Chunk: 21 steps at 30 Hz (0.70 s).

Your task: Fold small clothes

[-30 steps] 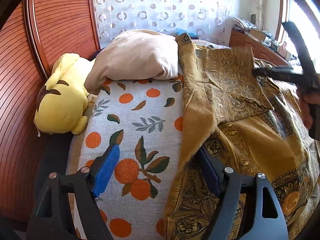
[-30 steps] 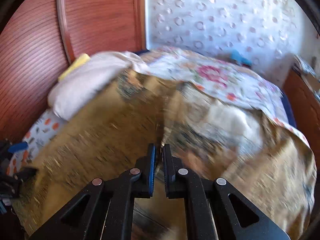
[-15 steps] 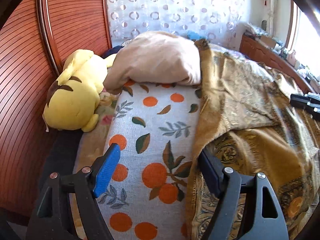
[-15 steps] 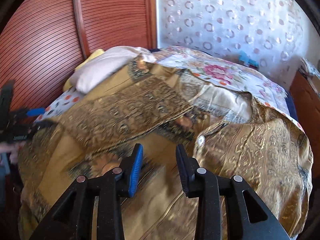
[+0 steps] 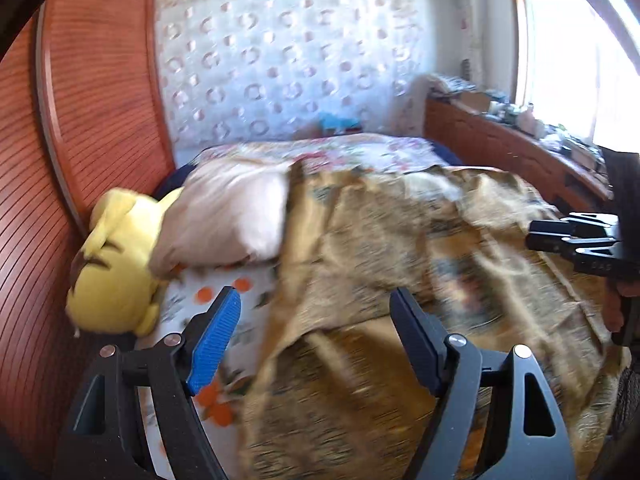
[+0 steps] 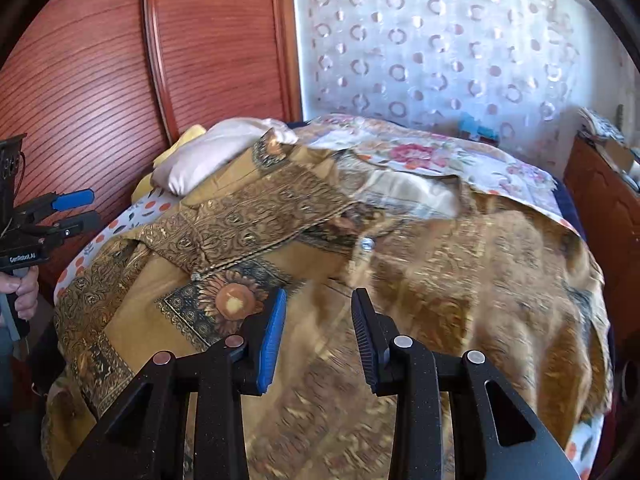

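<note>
**Caller:** While the golden patterned shirt [image 6: 248, 224] lies spread over the bed [image 6: 440, 156], filling the middle and lower part of the right wrist frame, both sets of tongs hang above it with nothing in them. Your read on the right tongs [image 6: 318, 328]?

**Analyst:** Jaws parted, a clear gap between the blue pad and the black one, and only cloth showing below that gap. No pinch. One sleeve is folded across the body of the shirt, running from upper left toward the centre of that frame, with a button [image 6: 367, 243] showing just right of it.

**Caller:** And the left tongs [image 5: 316, 336]?

**Analyst:** Spread wide at the bottom of the left wrist frame. The shirt's left edge runs between the two fingers in the picture, but neither pad presses on it. That view is blurred, so I can't tell the fabric's finer detail there.

**Caller:** Around the shirt?

**Analyst:** A pale pillow [image 5: 232, 212] sits at centre left, touching the shirt's upper edge, with a yellow plush toy [image 5: 116, 264] just beside it against the ribbed wooden headboard [image 5: 92, 80]. An orange-print sheet [image 5: 224, 288] shows below the pillow.

**Caller:** Each view catches the other tool?

**Analyst:** Yes, at the frame edges, each gripped by a hand [image 6: 22, 294].
</note>
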Each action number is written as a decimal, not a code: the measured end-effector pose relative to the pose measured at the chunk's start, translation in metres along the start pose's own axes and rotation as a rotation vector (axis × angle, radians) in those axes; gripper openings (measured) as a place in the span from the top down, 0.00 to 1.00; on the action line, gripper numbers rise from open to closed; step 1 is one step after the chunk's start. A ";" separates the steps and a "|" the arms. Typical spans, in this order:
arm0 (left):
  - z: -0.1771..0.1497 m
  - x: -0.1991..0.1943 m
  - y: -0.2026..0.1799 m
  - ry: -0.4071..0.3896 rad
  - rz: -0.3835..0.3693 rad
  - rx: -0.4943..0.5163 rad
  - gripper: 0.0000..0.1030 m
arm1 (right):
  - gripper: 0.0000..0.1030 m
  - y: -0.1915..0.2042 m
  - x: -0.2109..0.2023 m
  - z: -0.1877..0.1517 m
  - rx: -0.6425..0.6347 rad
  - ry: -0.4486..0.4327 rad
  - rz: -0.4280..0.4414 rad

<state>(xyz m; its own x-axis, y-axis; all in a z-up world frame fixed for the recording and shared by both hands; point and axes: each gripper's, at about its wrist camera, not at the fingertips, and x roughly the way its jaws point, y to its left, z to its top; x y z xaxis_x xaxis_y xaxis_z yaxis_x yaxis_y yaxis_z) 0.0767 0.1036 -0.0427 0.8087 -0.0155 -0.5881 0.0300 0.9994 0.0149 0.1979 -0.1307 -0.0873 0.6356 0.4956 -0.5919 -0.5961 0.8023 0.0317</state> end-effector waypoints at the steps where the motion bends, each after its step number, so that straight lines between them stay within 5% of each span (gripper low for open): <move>1: 0.003 0.001 -0.006 -0.005 -0.011 0.007 0.24 | 0.66 -0.004 -0.006 -0.002 0.007 -0.008 -0.008; 6: 0.017 0.013 -0.044 -0.016 -0.065 0.063 0.24 | 0.66 -0.020 -0.031 -0.015 0.031 -0.038 -0.050; 10: 0.023 0.030 -0.076 -0.006 -0.112 0.109 0.24 | 0.43 -0.028 -0.051 -0.025 0.052 -0.055 -0.095; 21: 0.026 0.082 -0.145 0.127 -0.231 0.188 0.24 | 0.42 -0.076 -0.101 -0.067 0.149 -0.037 -0.224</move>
<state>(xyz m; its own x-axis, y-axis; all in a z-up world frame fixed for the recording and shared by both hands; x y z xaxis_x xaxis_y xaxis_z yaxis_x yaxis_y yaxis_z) 0.1545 -0.0431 -0.0719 0.6883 -0.2260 -0.6893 0.3222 0.9466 0.0113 0.1463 -0.2643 -0.0835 0.7626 0.3100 -0.5678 -0.3617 0.9320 0.0230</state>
